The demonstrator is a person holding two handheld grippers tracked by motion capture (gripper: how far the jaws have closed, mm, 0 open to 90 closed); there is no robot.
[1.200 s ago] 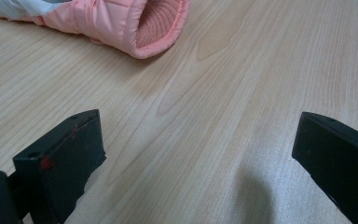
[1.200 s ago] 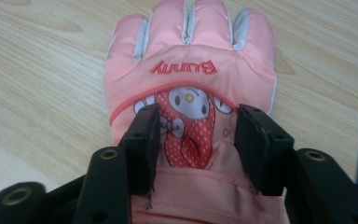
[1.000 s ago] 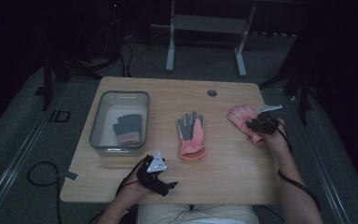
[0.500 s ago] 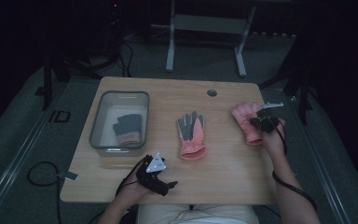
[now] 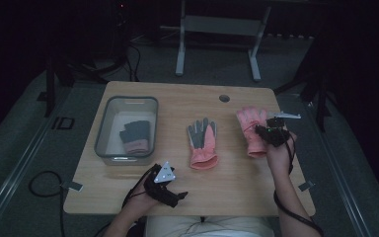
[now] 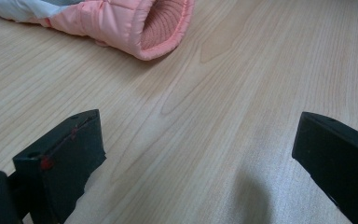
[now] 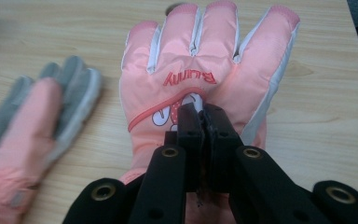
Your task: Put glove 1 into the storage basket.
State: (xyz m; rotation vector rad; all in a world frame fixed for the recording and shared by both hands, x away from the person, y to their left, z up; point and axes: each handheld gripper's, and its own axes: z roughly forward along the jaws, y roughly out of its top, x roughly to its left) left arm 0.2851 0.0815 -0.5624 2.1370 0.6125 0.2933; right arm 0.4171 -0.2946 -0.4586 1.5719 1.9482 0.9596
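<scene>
A pink glove (image 5: 249, 123) (image 7: 205, 60) lies flat, back up with fingers pointing away, at the table's right. My right gripper (image 5: 262, 130) (image 7: 201, 111) is shut on the fabric at the middle of its back. A second pink glove (image 5: 202, 143) (image 7: 32, 121), grey palm up, lies at the table's middle; its open cuff (image 6: 161, 25) appears in the left gripper view. My left gripper (image 5: 178, 195) (image 6: 200, 154) rests low on the wood near the front edge, open, with nothing between its jaws.
A clear plastic bin (image 5: 101, 133) stands at the table's left with a dark grey glove (image 5: 137, 136) inside. A round cable hole (image 5: 224, 98) sits near the far edge. Bare wood (image 5: 237, 182) lies in front of both gloves. The room around the table is dark.
The right gripper has shifted the pink glove slightly and the glove now lies flatter and more spread out. The left gripper has not moved.
</scene>
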